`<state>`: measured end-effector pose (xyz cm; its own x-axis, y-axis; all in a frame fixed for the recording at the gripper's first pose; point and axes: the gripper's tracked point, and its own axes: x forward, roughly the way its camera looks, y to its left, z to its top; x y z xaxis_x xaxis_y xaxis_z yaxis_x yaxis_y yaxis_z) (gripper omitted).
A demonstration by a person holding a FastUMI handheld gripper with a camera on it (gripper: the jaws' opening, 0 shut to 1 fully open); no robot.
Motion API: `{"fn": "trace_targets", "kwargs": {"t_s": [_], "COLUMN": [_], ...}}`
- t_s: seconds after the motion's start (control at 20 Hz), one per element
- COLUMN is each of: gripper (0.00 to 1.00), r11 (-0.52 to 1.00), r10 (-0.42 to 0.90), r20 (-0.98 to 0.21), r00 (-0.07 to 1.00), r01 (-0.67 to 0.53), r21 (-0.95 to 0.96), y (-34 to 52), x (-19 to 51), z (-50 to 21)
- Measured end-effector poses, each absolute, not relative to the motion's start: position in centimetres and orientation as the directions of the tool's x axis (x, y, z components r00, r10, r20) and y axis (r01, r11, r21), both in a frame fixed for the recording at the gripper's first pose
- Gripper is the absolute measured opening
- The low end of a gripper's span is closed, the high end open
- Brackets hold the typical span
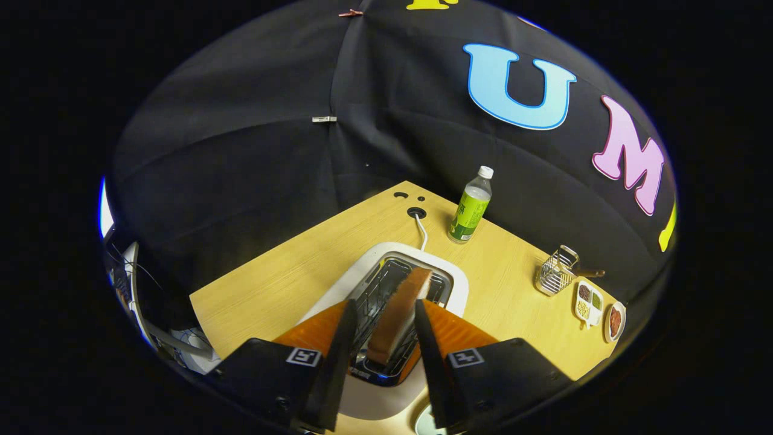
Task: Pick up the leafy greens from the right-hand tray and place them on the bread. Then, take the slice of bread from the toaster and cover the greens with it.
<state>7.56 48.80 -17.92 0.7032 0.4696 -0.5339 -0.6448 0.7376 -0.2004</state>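
Straddling the bread (400, 315) in the toaster (395, 284), my gripper (381, 338) stands spread, fingers flanking the slice without clear contact. Beyond, the bottle (470, 205) label's writing is too small to read; the slice's lower end is hidden in the slot.

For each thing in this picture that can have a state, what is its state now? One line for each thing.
gripper: open, fingers on both sides of the bread, not pressing on it.
slice of bread: standing on edge in the toaster slot, leaning a little.
toaster: on the table, cable attached.
bottle: upright, cap on.
wire basket: upright on the table.
divided dish: compartments filled.
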Motion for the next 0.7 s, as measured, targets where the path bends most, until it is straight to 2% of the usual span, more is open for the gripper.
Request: {"fn": "trace_targets", "kwargs": {"t_s": [0.05,0.1,0.3,0.7], "gripper": [0.51,0.49,0.21,0.12], "r11": [0.745,0.752,0.784,0.754], "r10": [0.462,0.461,0.446,0.514], "r20": [-0.537,-0.54,-0.555,-0.549], "r00": [0.706,0.703,0.702,0.659], "r01": [-0.638,-0.634,-0.606,-0.653], "r21": [-0.197,-0.183,-0.136,-0.078], "y": [48.6,48.8,48.4,48.3], "x": [7.8,7.8,8.7,8.0], "z": [-18.0,-18.1,-17.8,-16.1]}}
